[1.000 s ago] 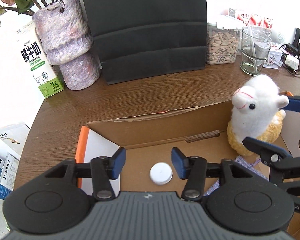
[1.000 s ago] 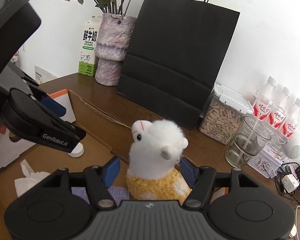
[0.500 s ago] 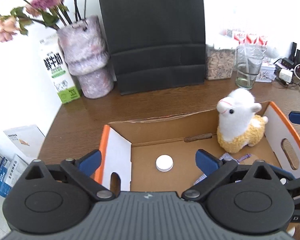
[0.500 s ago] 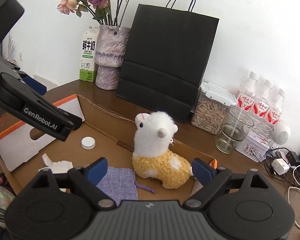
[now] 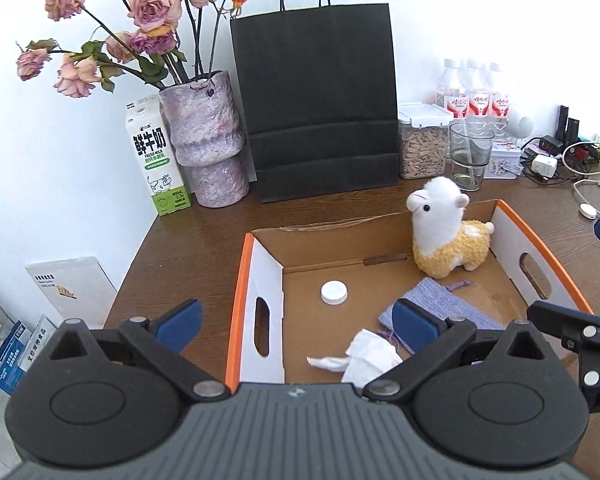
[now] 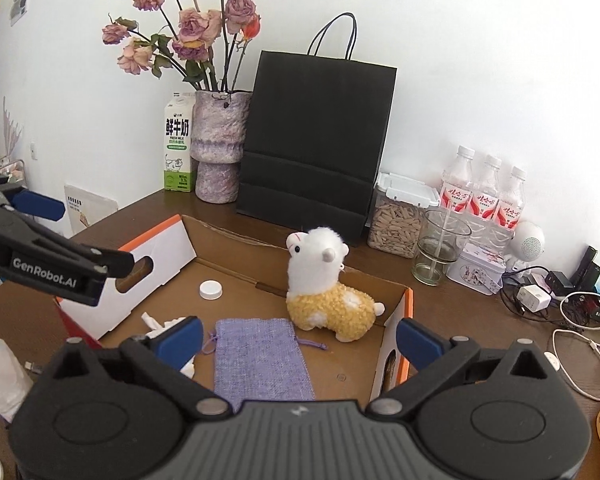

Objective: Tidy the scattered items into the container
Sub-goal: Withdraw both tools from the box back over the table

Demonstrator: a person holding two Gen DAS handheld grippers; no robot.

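While both jaws are spread, the left hand-held gripper and right hand-held gripper are held above the cardboard box rim.

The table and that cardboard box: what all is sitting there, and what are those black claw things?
cardboard box: 1, brown with orange rim, centre of table
plush alpaca: 1, white and yellow, box's far right corner
bottle cap: 1, white, box floor
pouch: 1, purple, box floor
tissue: 1, white, box's near side
paper bag: 1, black, behind box
vase: 1, purple, with dried roses
milk carton: 1, white-green
water bottles: 3, clear
glass: 1, clear
left gripper: black, blue pads, open
right gripper: same, open
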